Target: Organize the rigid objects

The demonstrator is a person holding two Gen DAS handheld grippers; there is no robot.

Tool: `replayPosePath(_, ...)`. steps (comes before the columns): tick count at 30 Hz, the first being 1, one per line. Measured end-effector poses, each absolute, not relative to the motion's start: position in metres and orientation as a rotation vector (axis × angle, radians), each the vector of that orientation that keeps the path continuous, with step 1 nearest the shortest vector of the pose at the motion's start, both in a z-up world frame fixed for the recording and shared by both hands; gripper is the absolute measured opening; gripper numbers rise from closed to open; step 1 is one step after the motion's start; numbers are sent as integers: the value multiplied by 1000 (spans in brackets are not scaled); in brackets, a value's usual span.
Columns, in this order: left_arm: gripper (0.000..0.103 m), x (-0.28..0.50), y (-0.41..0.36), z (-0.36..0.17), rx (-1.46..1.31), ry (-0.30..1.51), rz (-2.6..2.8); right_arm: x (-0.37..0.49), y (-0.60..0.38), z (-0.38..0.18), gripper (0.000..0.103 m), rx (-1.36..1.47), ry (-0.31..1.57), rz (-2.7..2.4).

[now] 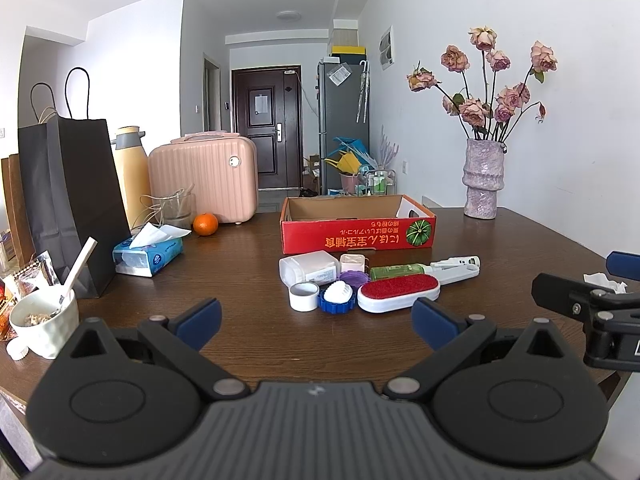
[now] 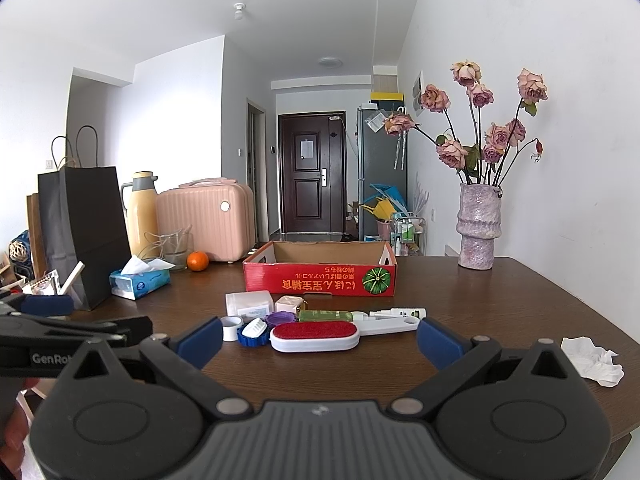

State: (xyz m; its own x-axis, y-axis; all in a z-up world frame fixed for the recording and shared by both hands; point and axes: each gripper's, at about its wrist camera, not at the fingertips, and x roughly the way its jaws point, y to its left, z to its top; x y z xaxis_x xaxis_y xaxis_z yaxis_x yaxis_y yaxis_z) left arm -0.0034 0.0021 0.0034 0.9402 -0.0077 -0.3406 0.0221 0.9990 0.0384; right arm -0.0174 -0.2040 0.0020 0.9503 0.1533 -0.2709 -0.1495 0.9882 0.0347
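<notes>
Two grippers, both hovering over the near edge of the dark brown wooden table (image 1: 248, 264), neither touching anything. Left gripper (image 1: 316, 318): blue-padded jaws spread wide, nothing between them. Right gripper (image 2: 320, 338): same, wide apart, nothing held. Each shows in the other's view, left one at the left edge of the right wrist view, right one at the right edge of the left wrist view.

Task items sit in a tight cluster mid-table, just in front of the open red cardboard box with a green pumpkin print (image 1: 356, 236); inside of the box only partly visible, no contents seen. Cluster contents:
- white oval lint brush with red bristle pad (image 1: 398, 293), nearest to the grippers, right side of the cluster
- blue ridged cap with a white ribbed piece in it (image 1: 337, 299), touching the brush's left end
- short white cylinder cup (image 1: 304, 295), left of the blue cap
- purple ridged lid (image 1: 353, 279), behind the blue cap
- translucent white rectangular plastic container (image 1: 308, 268), back left
- small white-pink square box (image 1: 352, 263), just right of that container
- green bottle lying flat (image 1: 396, 271), behind the brush
- long white plastic tool (image 1: 456, 269), lying flat, far right of the cluster

Other stuff: crumpled white tissue (image 2: 594, 360) on the table to the right, well apart from the cluster. Lilac textured vase with dried pink roses (image 1: 483, 178) at the far right corner. Left side: blue tissue pack (image 1: 148, 254), orange (image 1: 205, 224), pink ribbed hard case (image 1: 204, 178), black paper bag (image 1: 76, 200), white bowl with spoon (image 1: 44, 326).
</notes>
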Motion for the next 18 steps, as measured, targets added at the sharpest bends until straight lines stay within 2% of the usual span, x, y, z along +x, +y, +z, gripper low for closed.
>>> replayPosePath(18,103,7,1,4,33,347,-21,-13,-206,13,103,-1,263,158)
